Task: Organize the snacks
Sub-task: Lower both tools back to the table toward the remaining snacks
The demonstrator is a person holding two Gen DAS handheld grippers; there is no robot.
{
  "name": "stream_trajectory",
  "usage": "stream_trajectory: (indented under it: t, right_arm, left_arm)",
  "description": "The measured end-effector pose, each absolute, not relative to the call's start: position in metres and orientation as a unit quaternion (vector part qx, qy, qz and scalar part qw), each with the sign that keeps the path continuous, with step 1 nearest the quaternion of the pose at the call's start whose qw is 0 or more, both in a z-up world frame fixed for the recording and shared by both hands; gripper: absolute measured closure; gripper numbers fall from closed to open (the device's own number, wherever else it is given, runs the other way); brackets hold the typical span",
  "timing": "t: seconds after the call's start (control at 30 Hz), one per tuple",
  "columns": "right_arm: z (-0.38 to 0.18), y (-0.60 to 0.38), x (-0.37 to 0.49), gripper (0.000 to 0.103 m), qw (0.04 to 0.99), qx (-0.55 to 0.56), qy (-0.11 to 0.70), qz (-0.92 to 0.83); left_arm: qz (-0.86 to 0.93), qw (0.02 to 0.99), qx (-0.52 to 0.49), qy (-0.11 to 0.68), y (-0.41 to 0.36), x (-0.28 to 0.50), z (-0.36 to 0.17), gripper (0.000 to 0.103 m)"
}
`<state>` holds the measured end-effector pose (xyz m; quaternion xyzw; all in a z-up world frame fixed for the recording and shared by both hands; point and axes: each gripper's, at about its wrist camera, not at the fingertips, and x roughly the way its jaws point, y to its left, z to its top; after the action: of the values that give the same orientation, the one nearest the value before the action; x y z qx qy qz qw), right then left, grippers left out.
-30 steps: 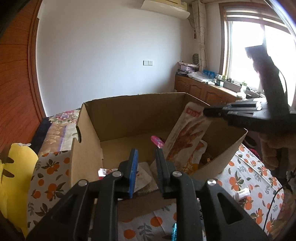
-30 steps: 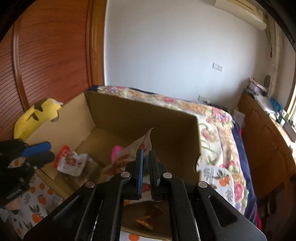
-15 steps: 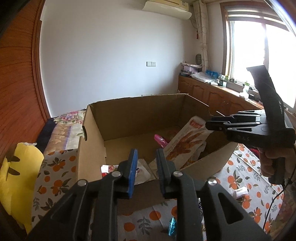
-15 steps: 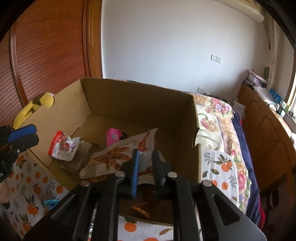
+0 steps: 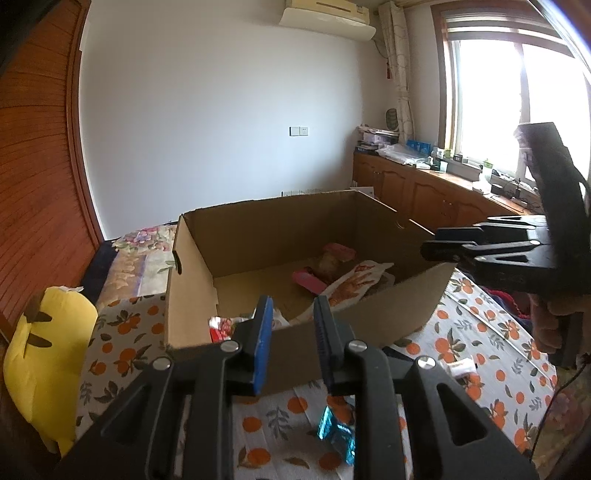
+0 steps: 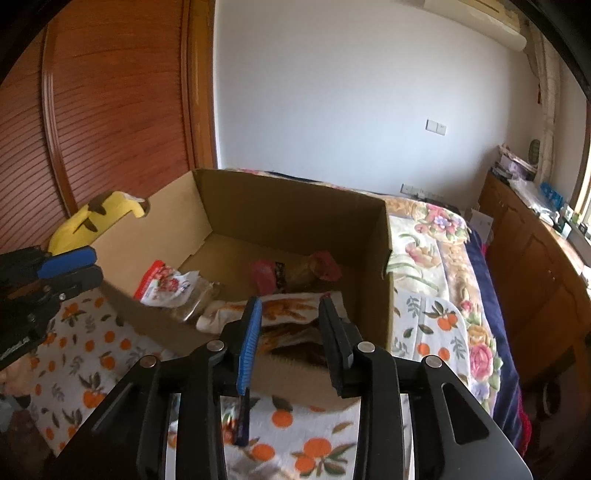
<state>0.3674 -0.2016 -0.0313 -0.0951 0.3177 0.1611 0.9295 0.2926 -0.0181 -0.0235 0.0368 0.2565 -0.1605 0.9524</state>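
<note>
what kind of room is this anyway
Most likely a bedroom in a home. The cardboard box sits on a bed with a floral quilt and an orange-print sheet; a wall air conditioner and low wooden cabinets under the window fit that.

Hidden or unclear parts. Cardboard box (image 5: 369, 325): its near wall hides the lower edges of the white snack bag (image 5: 354, 284) and most of the red-and-white packet (image 5: 221, 326). Blue foil wrapper (image 5: 334, 434): partly covered by the left gripper (image 5: 291, 325), near on the orange-print cloth (image 5: 491, 347). A small white item (image 5: 461, 367) at right is too small to identify. Right view: cloth at the near edge is blurred; the yellow plush (image 6: 96, 218) is half behind the box's far left wall.
</note>
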Motion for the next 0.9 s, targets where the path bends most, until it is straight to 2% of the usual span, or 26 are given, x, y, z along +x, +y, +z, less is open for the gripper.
stream_trajectory:
  t: [0.13, 0.27, 0.63, 0.9]
  right_arm:
    - [-0.031, -0.201, 0.337, 0.071, 0.927, -0.114, 0.315, 0.168]
    - [-0.041, -0.204, 0.305, 0.063, 0.924, -0.111, 0.32, 0.18]
    - [-0.108, -0.209, 0.24, 0.049, 0.901, -0.076, 0.375, 0.204]
    - [-0.138, -0.195, 0.214, 0.042, 0.883, -0.084, 0.401, 0.229]
  left_arm:
    - [-0.159, 0.953, 0.032, 0.256, -0.014, 0.276, -0.027, 0.08]
    - [-0.158, 0.953, 0.025, 0.256, -0.012, 0.26, -0.036, 0.079]
    - [-0.151, 0.939, 0.016, 0.308, -0.015, 0.238, -0.091, 0.077]
    - [-0.145, 0.931, 0.005, 0.334, -0.012, 0.233, -0.114, 0.077]
